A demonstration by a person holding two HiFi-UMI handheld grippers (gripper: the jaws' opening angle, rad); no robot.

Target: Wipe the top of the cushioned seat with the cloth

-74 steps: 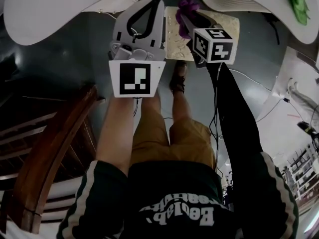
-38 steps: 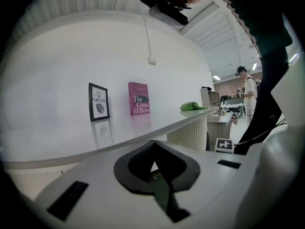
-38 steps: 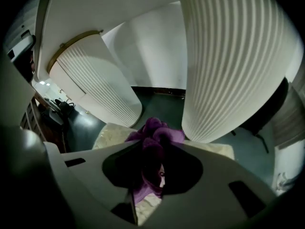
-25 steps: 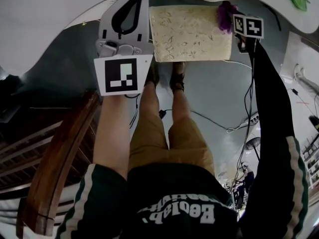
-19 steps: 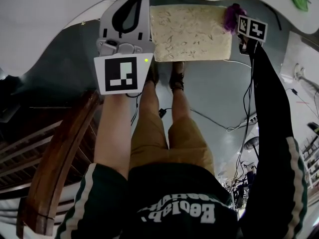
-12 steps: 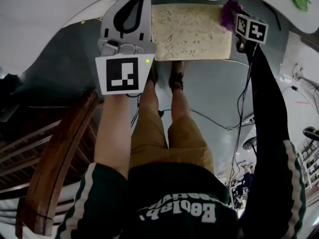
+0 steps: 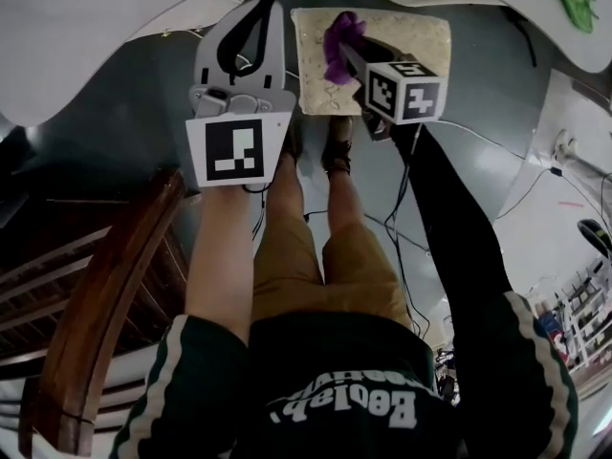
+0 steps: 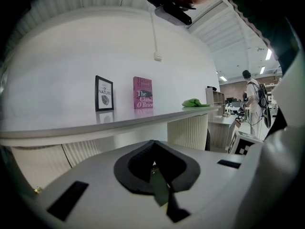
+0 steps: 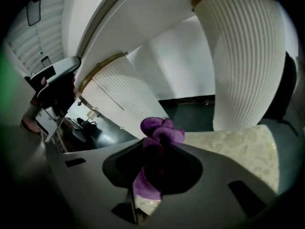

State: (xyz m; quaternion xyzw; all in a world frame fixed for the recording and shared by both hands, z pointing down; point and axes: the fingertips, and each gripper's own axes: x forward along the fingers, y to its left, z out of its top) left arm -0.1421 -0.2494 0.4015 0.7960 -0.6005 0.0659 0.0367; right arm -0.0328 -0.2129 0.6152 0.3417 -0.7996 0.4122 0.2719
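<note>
The cushioned seat (image 7: 413,38) is a cream, leaf-patterned square just beyond the person's feet in the head view; its top also shows in the right gripper view (image 9: 238,144). A purple cloth (image 7: 339,41) is bunched between the jaws of my right gripper (image 7: 346,48), which is shut on it over the seat's left part. The same cloth (image 9: 155,149) fills the jaw gap in the right gripper view. My left gripper (image 7: 256,15) hangs left of the seat, jaws closed together with nothing in them.
A white curved counter (image 7: 86,27) runs along the far left and a white ribbed pedestal (image 9: 238,56) rises behind the seat. A dark wooden chair back (image 7: 105,295) stands at the left. Cables (image 7: 497,142) trail over the grey floor on the right.
My right gripper has swept the purple cloth from the seat's right edge across to its left part. The left gripper has stayed beside the seat.
</note>
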